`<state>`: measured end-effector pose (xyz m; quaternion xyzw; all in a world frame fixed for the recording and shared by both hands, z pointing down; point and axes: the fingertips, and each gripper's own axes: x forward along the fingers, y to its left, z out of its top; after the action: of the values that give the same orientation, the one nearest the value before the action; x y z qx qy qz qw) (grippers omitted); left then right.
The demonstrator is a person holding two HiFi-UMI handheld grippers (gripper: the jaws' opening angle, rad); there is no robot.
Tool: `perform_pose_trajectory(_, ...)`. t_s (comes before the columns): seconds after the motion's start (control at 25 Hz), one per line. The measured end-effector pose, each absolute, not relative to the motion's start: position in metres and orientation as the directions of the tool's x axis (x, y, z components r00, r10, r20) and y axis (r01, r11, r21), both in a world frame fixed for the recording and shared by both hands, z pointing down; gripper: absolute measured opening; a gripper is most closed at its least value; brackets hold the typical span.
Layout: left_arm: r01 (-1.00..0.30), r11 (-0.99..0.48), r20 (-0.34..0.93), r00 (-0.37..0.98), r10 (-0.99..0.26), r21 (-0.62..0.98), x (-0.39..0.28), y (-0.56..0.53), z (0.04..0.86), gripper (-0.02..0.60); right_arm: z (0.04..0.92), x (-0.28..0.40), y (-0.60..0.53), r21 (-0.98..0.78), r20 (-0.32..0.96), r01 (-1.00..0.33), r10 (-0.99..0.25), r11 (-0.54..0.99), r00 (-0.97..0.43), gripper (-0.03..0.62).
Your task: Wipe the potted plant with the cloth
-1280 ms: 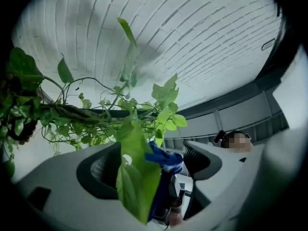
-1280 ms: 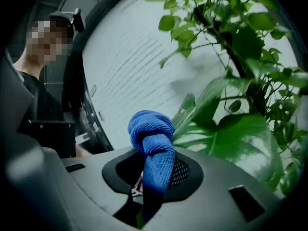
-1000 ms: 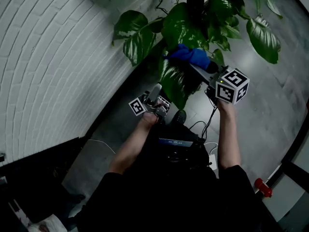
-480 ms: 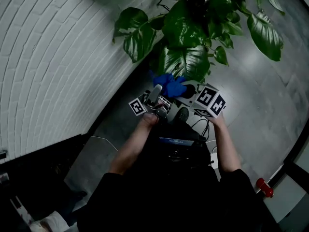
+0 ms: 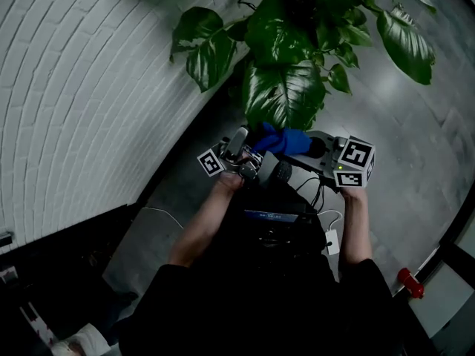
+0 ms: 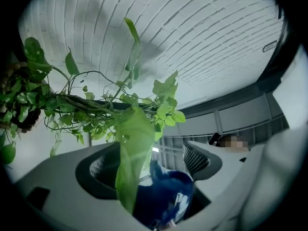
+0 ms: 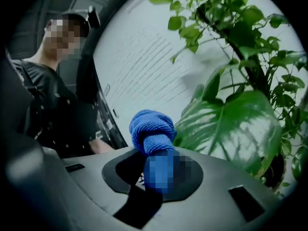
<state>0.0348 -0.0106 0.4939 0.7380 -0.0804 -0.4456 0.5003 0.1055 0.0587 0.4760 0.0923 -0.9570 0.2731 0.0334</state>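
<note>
The potted plant [image 5: 286,43] hangs its big green leaves over both grippers. My right gripper [image 5: 297,144] is shut on a bunched blue cloth [image 5: 280,137], just under the lowest large leaf [image 5: 286,95]. In the right gripper view the cloth [image 7: 151,129] sticks up from the right gripper [image 7: 156,170], with that leaf [image 7: 226,126] close on the right. My left gripper [image 5: 245,143] stands open beside the cloth. In the left gripper view a drooping leaf [image 6: 131,148] and the cloth [image 6: 163,201] lie between the jaws of the left gripper [image 6: 149,170].
A white brick wall [image 5: 74,87] runs along the left and grey floor [image 5: 415,147] lies to the right. Cables [image 5: 312,193] trail below the grippers. A small red object [image 5: 408,282] sits at the lower right. A person [image 7: 43,95] stands at the left of the right gripper view.
My right gripper has brought the cloth down from the upper leaves to below the lowest large leaf, next to the left gripper. The left gripper has hardly moved.
</note>
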Motion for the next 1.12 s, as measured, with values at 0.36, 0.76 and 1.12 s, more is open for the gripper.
perform_pose_trajectory(0.36,0.359,-0.455,-0.572,0.624,-0.533,0.815,0.055,0.001,0.497,0.417,0.440,0.161,-0.046,-0.377,0.122,-0.528,-0.525,0.761,-0.843,0.107)
perform_pose_trajectory(0.76,0.364,-0.456,-0.578,0.615,-0.537,0.812,0.057,-0.001,0.491,0.434,0.528,0.065,0.044,-0.205,0.457,-0.270,-0.152,0.941,-0.876,0.107)
perform_pose_trajectory(1.12,0.357,-0.462,-0.576,0.618,-0.535,0.812,0.054,0.000,0.491,0.434,0.559,0.077,0.106,-0.320,0.486,-0.194,-0.015,0.927,-0.874,0.107)
